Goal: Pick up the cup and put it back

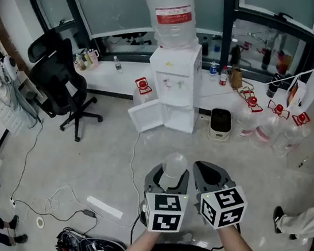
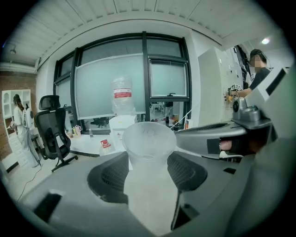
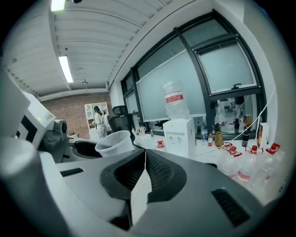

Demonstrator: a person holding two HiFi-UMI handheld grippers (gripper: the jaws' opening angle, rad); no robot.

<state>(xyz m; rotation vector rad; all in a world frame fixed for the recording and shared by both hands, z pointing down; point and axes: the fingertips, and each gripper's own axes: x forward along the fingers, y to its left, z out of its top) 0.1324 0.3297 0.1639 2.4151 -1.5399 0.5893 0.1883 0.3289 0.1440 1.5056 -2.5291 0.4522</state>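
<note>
The left tongs (image 2: pixel 147 171) stand wide apart with the one cup (image 2: pixel 148 139) between them. Both pads press on its lower sides, and the cup sits upright with its mouth tipped a little away. It is a thin, cloudy plastic cup held in the air in front of the person, well above the floor, with no worktop under it. The right tongs (image 3: pixel 144 162) are closed jaw to jaw with nothing in them, and they hang just beside the left pair.

The main risk is probably the cup's soft wall. Too hard a squeeze would likely buckle it, and too light a hold could let it slide down and out of the pads, dropping it to the floor. The right tongs are near enough that a careless swing could knock the rim. A tilted set-down could also tip the cup over.

By count there are one cup, two pairs of tongs, one water dispenser (image 1: pixel 179 87) with one large bottle (image 1: pixel 172 9) on top, and one office chair (image 1: pixel 57 72). Several red-capped bottles lie on the floor at the right, too crowded together to count exactly.
</note>
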